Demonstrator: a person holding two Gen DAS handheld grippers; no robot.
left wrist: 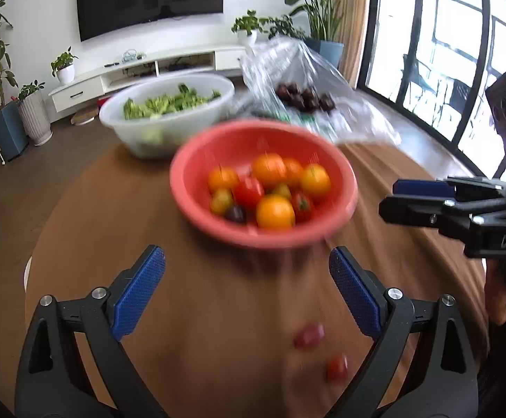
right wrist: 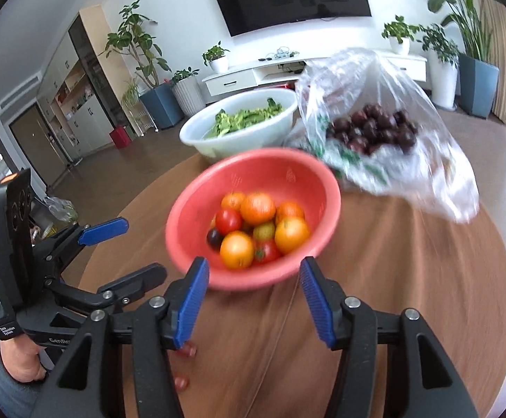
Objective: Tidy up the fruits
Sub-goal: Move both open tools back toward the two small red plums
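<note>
We see the left gripper (left wrist: 247, 291) and right gripper (right wrist: 254, 304) with fingers released, empty, below the red bowl (left wrist: 197, 160) of tomatoes (left wrist: 274, 210) at frame centre.

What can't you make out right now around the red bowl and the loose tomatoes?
- Two loose tomatoes: motion-blurred in the left view, half hidden behind the right gripper finger in the right view.
- Dark fruit: kind unclear through the plastic bag.
- Red bowl: bottom layer covered.
</note>
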